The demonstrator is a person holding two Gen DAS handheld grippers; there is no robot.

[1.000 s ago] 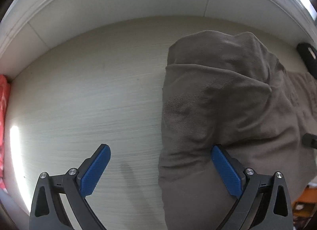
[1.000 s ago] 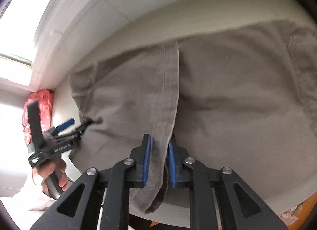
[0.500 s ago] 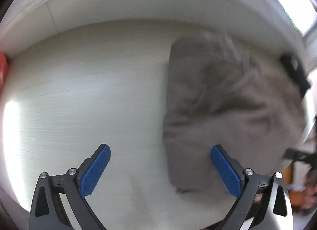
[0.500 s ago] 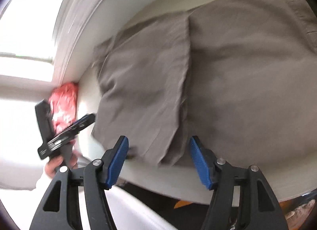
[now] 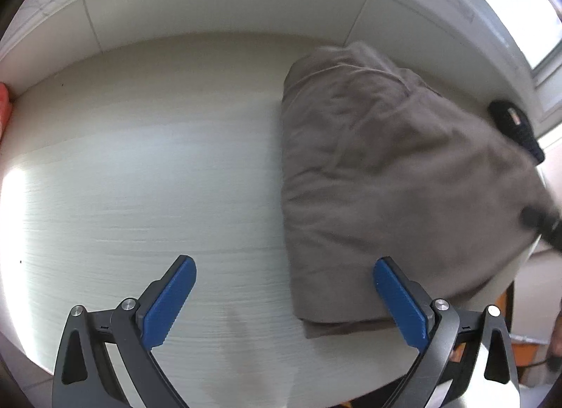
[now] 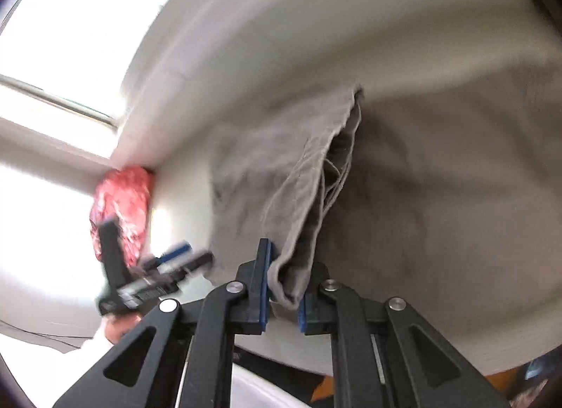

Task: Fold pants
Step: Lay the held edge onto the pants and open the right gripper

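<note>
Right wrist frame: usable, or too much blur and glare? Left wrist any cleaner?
Right wrist view: heavy motion blur, window blown out at left, smearing the red crumpled bundle and the left gripper; the right gripper, closing on the grey-brown cotton pants, stays sharp. Left wrist view: sharper, glare on the pale wood-grain table, blur only at right.

A pale wood-grain table (image 5: 147,169) is lying against a white wall (image 5: 217,11). A red crumpled thing (image 6: 121,208) is sitting in the corner by a bright window (image 6: 56,39). A black object (image 5: 514,127) is resting at the table's far right edge.
</note>
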